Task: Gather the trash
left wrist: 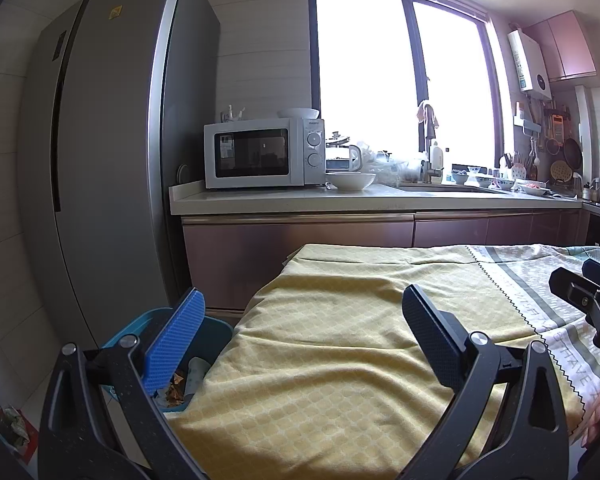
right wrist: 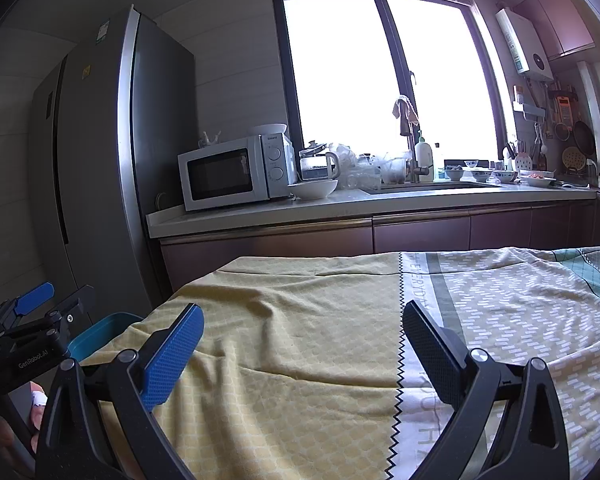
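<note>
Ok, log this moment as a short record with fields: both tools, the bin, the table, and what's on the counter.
left tool: open, empty, over the table's left edge
right tool: open, empty, over the table
bin: blue, on the floor at the table's left side, paper scraps inside
table cloth: yellow and patterned, wrinkled, no trash visible on it
counter: microwave by the fridge, white bowl beside it, sink area with dishes further right
trash still to collect: none in view
</note>
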The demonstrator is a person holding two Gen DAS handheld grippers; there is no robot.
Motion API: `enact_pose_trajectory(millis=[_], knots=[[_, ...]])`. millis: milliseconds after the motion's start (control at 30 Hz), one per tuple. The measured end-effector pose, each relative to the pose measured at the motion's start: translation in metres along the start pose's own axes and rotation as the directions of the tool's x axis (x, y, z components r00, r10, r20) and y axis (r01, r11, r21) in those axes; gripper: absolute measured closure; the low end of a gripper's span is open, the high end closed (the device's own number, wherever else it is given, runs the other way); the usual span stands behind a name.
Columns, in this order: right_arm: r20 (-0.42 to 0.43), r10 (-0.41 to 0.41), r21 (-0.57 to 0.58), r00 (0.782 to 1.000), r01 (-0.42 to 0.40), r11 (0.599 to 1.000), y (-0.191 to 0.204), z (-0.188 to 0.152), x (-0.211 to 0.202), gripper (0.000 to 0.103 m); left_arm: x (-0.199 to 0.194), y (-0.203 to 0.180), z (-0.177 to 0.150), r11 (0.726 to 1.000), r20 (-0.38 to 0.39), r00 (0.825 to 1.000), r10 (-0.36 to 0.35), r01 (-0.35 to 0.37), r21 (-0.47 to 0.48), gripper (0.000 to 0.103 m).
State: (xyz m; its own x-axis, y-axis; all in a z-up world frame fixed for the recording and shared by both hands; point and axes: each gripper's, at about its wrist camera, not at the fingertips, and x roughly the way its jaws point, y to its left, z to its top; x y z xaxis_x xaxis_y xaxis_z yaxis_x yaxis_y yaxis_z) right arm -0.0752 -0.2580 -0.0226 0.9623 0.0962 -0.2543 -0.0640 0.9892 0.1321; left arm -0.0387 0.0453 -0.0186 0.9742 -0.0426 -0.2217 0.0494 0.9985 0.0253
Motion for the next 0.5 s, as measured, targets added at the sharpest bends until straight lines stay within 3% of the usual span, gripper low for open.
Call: enact_pose_trajectory(millis=[500], knots=[[0.002, -0.002, -0.001, 1.0, 0.002, 1.0, 0.0001, 0.0011, -0.0009, 0.007, 0.0027, -0.0005, 0.0007, 1.0, -0.004, 1.0, 0.003, -0.003, 0.002, 0.006]])
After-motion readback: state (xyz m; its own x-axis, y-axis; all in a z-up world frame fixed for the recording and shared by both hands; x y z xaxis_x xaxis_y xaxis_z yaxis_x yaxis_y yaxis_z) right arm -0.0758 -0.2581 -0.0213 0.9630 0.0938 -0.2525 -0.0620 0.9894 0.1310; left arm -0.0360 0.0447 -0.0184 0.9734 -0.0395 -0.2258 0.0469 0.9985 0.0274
